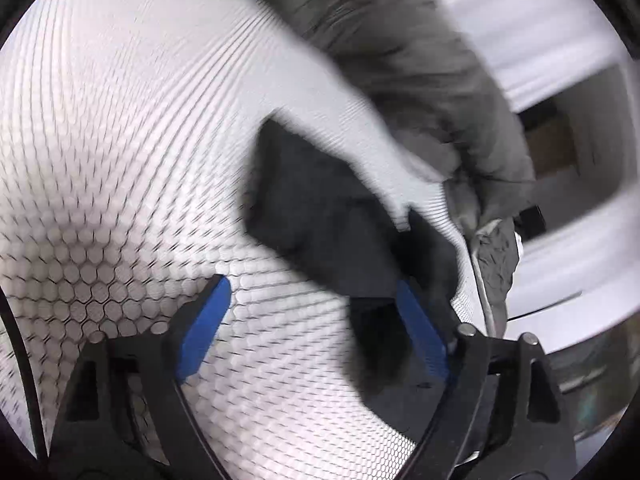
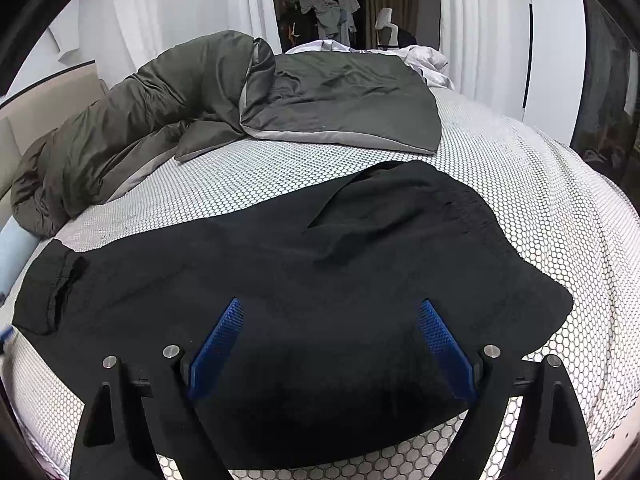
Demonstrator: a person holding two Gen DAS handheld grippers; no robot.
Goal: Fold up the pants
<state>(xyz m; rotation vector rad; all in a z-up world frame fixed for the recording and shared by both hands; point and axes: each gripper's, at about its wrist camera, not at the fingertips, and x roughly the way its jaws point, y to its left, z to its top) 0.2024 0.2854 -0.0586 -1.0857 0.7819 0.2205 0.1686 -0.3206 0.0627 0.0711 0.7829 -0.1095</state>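
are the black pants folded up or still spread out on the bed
Mostly spread: the black pants lie flat across the bed sheet, with one flap turned over near the top.

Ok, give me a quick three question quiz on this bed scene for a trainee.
1. True or false: the right gripper is clamped on the black pants.
2. What pattern covers the bed sheet?
3. Beyond the pants lies: A) a red towel, B) an olive-grey duvet, C) a wicker basket.

Key: 1 false, its jaws stand open over the fabric. 2 small hexagons, like honeycomb. 3 B.
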